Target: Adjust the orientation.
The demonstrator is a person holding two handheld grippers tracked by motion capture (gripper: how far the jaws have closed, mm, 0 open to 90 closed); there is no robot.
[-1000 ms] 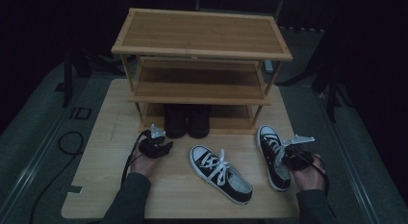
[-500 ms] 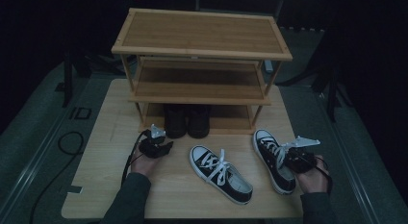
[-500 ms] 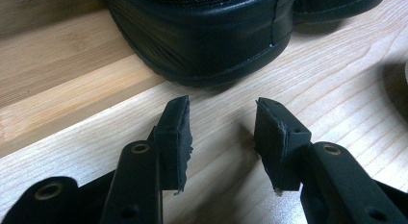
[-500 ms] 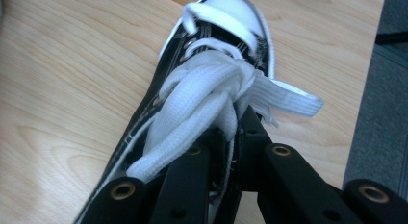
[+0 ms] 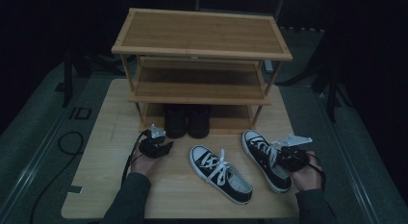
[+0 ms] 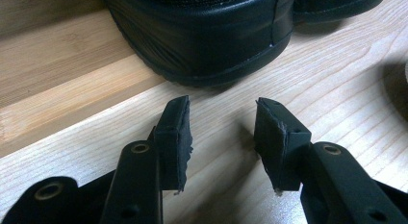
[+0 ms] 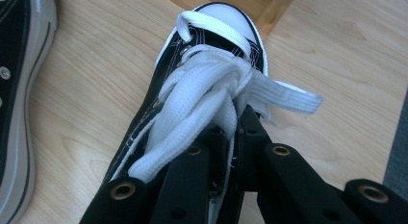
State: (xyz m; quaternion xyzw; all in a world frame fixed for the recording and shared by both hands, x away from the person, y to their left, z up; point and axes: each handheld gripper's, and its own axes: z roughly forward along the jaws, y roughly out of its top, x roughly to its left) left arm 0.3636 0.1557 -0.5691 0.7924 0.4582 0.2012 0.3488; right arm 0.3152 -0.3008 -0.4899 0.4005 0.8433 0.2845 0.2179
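Two black-and-white sneakers lie on the wooden table in front of a three-tier wooden shoe rack. My right gripper is shut on the upper edge of the right sneaker, beside its bunched white laces. Its white toe cap points toward the rack. The other sneaker lies loose at the table's middle. My left gripper rests low on the table, open and holding nothing. It faces the toe of a black shoe.
A pair of black shoes stands on the rack's bottom shelf; the two upper shelves are bare. The loose sneaker's sole edge lies just left of the held one. Dark floor and a cable surround the table.
The right sneaker has shifted a little to the left with my right gripper on it. The left gripper has kept still.
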